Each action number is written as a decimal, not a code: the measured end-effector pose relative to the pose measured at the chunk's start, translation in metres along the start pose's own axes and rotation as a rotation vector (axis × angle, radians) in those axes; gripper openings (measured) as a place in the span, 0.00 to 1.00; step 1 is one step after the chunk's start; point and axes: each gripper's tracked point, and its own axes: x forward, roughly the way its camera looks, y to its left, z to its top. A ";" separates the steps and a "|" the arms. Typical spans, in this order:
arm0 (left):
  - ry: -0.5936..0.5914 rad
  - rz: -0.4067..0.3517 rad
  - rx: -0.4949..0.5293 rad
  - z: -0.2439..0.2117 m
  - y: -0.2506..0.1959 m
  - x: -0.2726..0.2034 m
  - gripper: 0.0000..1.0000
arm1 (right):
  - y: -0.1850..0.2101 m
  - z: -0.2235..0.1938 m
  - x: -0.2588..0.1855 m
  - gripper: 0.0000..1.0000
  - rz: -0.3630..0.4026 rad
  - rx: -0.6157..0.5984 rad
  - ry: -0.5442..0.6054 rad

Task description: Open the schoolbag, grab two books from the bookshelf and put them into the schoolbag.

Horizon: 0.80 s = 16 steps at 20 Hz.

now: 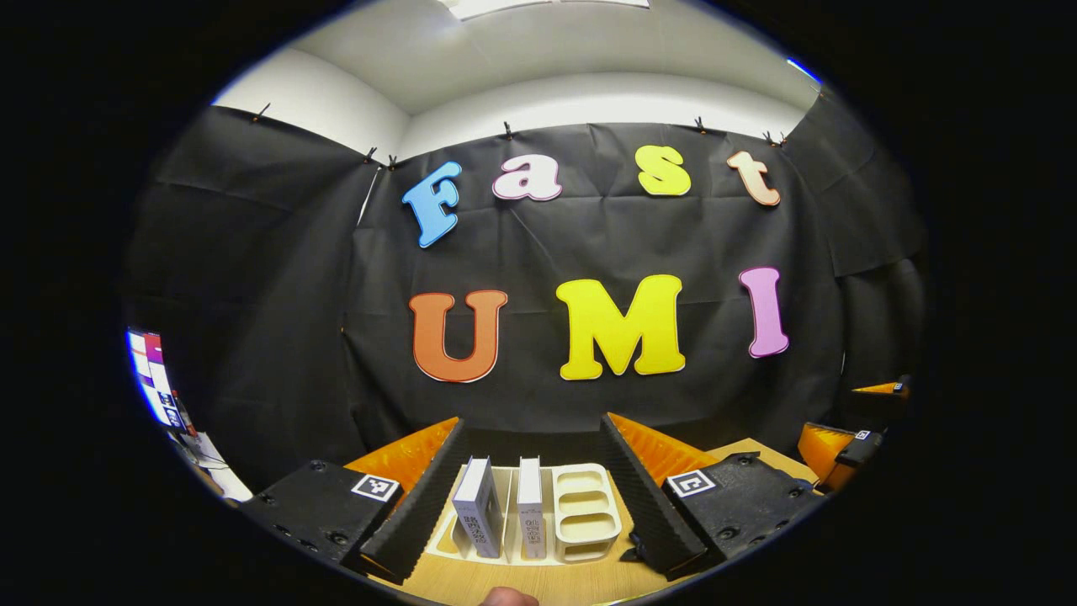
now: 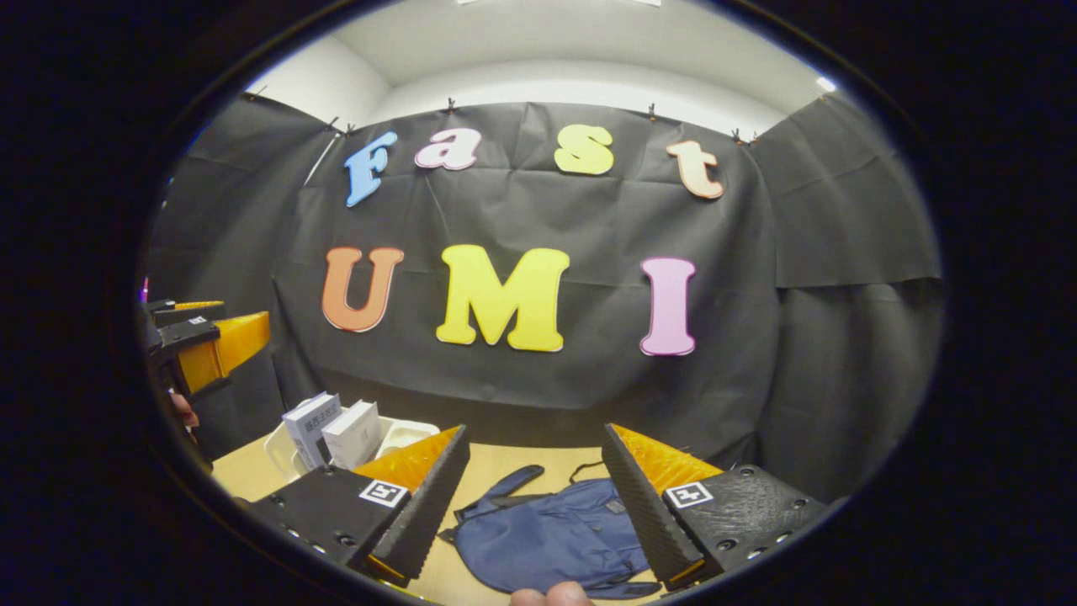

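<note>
On the pale wooden tabletop (image 1: pixel 471 581) in the left gripper view, a cream plastic slotted bookshelf (image 1: pixel 580 513) sits at six o'clock, framed between the fingers of the left gripper (image 1: pixel 532 488); its jaws stand spread wide and hold nothing; two white upright books (image 1: pixel 478 505) occupy the left slots, one beside the other, while the right-hand slots are bare; at four o'clock the right gripper (image 1: pixel 850 450) shows at the edge, too partial to judge from here; a lit screen (image 1: pixel 156 379) glows at eight o'clock; a fingertip (image 1: pixel 509 598) pokes in at the bottom rim.

In the right gripper view, the dark blue fabric schoolbag (image 2: pixel 551 539) lies flat on the tabletop (image 2: pixel 513 459) at six o'clock, between the fingers of the right gripper (image 2: pixel 532 488), which are parted and clear of it; the bag looks closed, its strap curling toward twelve o'clock, though its zip is too small to read; the bookshelf (image 2: pixel 400 431) and the books (image 2: pixel 332 433) sit at eight o'clock, with the left gripper (image 2: pixel 202 345) hanging above them at nine.

As a judgement, the task stands at its very beginning: the bag is not yet opened, both books are in the rack, and every step remains.

The left gripper view gives the rack's slots head-on; the right gripper view supplies the schoolbag and how it lies to the right of the shelf.
</note>
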 end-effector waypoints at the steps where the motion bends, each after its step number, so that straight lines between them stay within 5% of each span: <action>1: 0.000 0.000 -0.001 0.000 -0.001 -0.001 0.99 | 0.000 -0.002 -0.001 0.95 -0.002 -0.001 0.007; 11: 0.005 -0.007 -0.003 -0.003 0.002 0.000 1.00 | 0.009 -0.014 -0.004 0.95 0.014 -0.029 0.053; 16: 0.014 0.000 -0.006 -0.008 0.008 -0.002 0.99 | 0.018 -0.057 -0.001 0.92 0.060 -0.067 0.207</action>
